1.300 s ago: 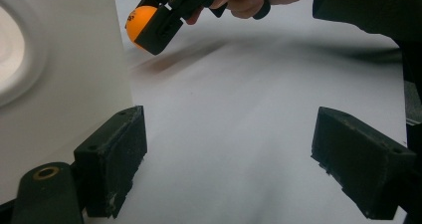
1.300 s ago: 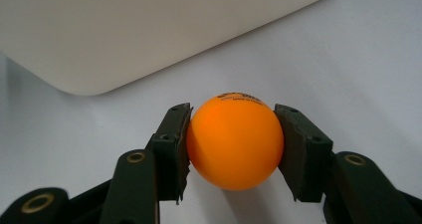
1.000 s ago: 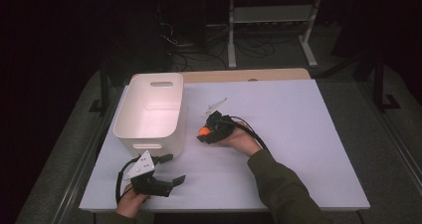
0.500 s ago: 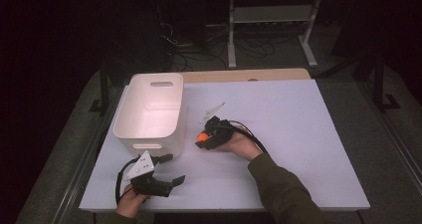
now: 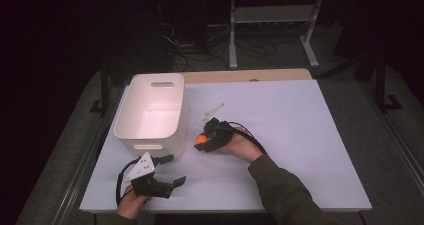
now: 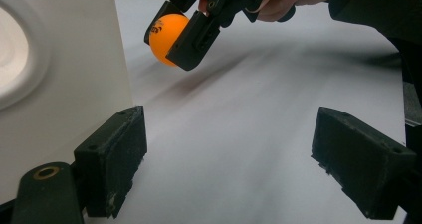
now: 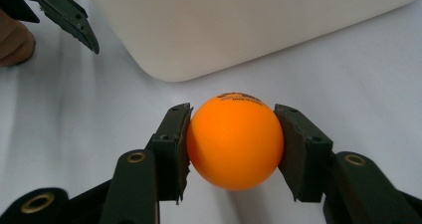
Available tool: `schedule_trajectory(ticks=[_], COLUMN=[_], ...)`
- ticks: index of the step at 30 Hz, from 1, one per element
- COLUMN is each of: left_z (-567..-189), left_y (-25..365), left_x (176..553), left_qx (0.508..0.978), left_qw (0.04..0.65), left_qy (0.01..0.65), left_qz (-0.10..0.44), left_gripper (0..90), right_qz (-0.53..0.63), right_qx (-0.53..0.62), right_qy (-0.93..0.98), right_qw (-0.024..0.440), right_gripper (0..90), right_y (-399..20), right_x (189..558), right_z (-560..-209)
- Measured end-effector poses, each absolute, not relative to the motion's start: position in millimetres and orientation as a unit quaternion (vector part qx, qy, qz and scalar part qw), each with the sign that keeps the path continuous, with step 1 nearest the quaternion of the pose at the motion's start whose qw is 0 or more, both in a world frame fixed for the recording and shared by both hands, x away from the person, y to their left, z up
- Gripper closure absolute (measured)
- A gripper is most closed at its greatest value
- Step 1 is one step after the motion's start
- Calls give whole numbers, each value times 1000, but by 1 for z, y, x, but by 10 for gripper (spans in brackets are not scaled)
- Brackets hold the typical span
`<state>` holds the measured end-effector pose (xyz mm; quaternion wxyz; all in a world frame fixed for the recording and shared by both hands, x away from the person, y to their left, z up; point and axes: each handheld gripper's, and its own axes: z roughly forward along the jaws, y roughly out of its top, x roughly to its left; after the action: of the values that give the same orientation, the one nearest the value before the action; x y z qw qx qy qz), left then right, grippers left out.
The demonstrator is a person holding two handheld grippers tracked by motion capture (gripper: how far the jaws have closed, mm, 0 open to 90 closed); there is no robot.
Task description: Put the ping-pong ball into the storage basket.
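Observation:
An orange ball [image 7: 235,140] with dark print sits squeezed between both pads of my right gripper [image 7: 234,147], lifted a little above the white table. From above, the ball [image 5: 201,139] and right gripper [image 5: 202,141] hang just right of the white bin [image 5: 152,112], near its front corner. In the left gripper view the ball [image 6: 164,31] shows held in the far gripper's jaws beside the bin wall [image 6: 59,59]. My left gripper [image 5: 172,171] rests near the table's front edge, jaws wide apart, nothing between them [image 6: 229,159].
The white bin has handle slots and looks bare inside. The white table [image 5: 300,135] stretches wide to the right. A wooden strip [image 5: 240,75] runs along the table's far edge; a metal rack [image 5: 272,15] stands on the dark floor beyond.
My right gripper with the ball has shifted slightly left and toward the front, closer to the bin's corner. The left gripper has stayed where it was.

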<state>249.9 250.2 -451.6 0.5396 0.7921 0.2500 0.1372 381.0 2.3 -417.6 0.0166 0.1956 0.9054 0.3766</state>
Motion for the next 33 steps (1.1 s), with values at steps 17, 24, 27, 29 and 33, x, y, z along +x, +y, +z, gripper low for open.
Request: schedule_trajectory(ticks=[17,24,27,29,33], left_z=[-452,-452,-452,-452,-452], left_y=[250,250,250,250,250], left_x=[250,250,250,250,250], left_qx=[792,792,792,791,792], left_qw=[540,540,540,541,540], left_qy=[250,250,250,250,250], left_qz=[136,136,136,137,137], left_gripper=[141,141,141,141,141], right_qz=[382,384,383,383,383], right_qx=[194,192,192,193,190], right_qy=[903,903,904,903,904], right_qw=[17,17,15,15,16], right_gripper=[496,496,496,496,496], right_y=[2,3,3,3,2], right_x=[378,376,375,375,374], right_z=[-405,-399,-396,-395,-391])
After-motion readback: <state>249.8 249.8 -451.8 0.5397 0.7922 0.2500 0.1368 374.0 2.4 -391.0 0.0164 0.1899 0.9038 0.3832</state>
